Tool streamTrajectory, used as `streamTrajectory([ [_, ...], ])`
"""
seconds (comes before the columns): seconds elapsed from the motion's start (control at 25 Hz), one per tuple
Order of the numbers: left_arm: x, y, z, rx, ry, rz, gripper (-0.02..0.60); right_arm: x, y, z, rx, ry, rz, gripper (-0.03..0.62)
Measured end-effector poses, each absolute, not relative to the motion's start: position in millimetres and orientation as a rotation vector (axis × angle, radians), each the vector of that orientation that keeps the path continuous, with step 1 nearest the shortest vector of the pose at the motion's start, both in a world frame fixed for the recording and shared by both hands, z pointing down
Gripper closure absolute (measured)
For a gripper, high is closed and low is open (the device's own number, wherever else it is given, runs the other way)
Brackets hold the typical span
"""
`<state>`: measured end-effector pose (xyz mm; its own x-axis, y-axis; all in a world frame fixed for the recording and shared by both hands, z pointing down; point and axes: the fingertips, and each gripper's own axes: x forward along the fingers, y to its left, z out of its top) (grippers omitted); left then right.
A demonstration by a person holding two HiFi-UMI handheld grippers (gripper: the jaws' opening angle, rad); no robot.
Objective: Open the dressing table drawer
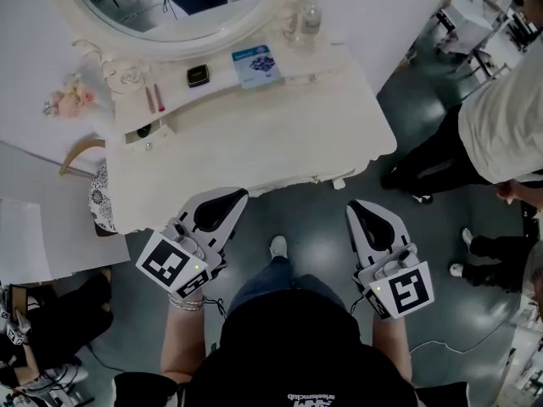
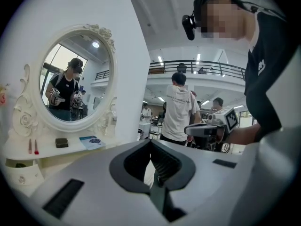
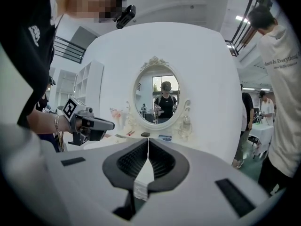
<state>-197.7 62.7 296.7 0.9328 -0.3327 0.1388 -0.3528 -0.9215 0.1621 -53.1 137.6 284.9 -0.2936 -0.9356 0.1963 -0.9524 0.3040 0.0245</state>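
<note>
The white dressing table (image 1: 254, 147) stands under an oval mirror (image 1: 174, 2). On its raised back shelf a small drawer with a round knob (image 1: 148, 139) sits at the left, with a dark gap above its front (image 2: 19, 164). My left gripper (image 1: 236, 195) is shut and empty, its tip just short of the table's front edge. My right gripper (image 1: 355, 205) is also shut and empty, over the floor off the table's right front corner. The left gripper's jaws (image 2: 150, 141) meet and face the mirror side. The right gripper's jaws (image 3: 148, 140) meet and point at the mirror.
The shelf carries a blue card (image 1: 256, 64), a black box (image 1: 198, 75), lipsticks (image 1: 154, 98), a flower (image 1: 72, 98) and a bottle (image 1: 307, 15). A person in a white shirt (image 1: 501, 125) stands close on the right. A chair (image 1: 85, 155) sits at the table's left.
</note>
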Motion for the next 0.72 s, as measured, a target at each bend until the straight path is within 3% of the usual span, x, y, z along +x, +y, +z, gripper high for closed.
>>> streamTrajectory([
  [0.72,-180,30,316,2.896,-0.407,0.170,0.565,-49,106,298,1.777,-2.307,0.147,0.574],
])
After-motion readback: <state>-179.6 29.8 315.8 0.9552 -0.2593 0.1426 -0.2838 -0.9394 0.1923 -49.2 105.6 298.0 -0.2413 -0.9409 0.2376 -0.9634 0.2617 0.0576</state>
